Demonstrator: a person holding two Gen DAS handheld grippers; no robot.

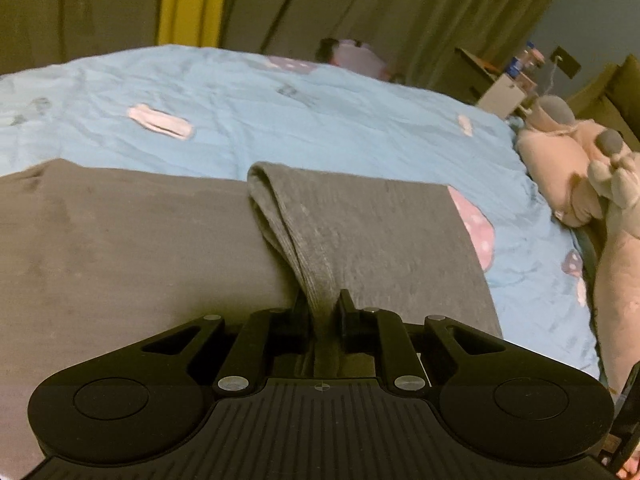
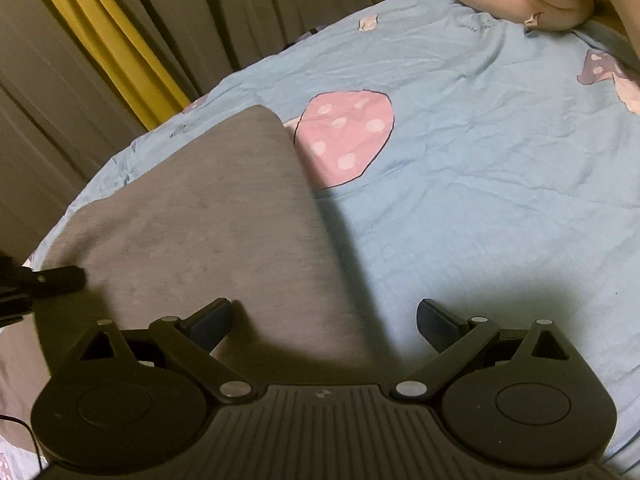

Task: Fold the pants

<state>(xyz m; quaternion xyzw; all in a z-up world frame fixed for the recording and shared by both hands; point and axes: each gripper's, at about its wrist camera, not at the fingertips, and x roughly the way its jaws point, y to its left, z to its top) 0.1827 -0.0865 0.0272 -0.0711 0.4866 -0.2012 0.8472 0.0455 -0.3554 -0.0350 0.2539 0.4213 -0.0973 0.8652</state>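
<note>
Your left gripper [image 1: 322, 304] pinched a ridge of the grey pants [image 1: 120, 248], which lay along the bed's [image 1: 320, 120] near edge; your right gripper [image 2: 324, 316] hovered over them, jaws wide apart.

my grey pants [image 1: 140, 240] lie spread flat across the near part of the light blue bedsheet [image 1: 320, 120], soft knit fabric. one ribbed fold [image 1: 304, 256] stands raised from the flat cloth, pinched up into a ridge.
</note>
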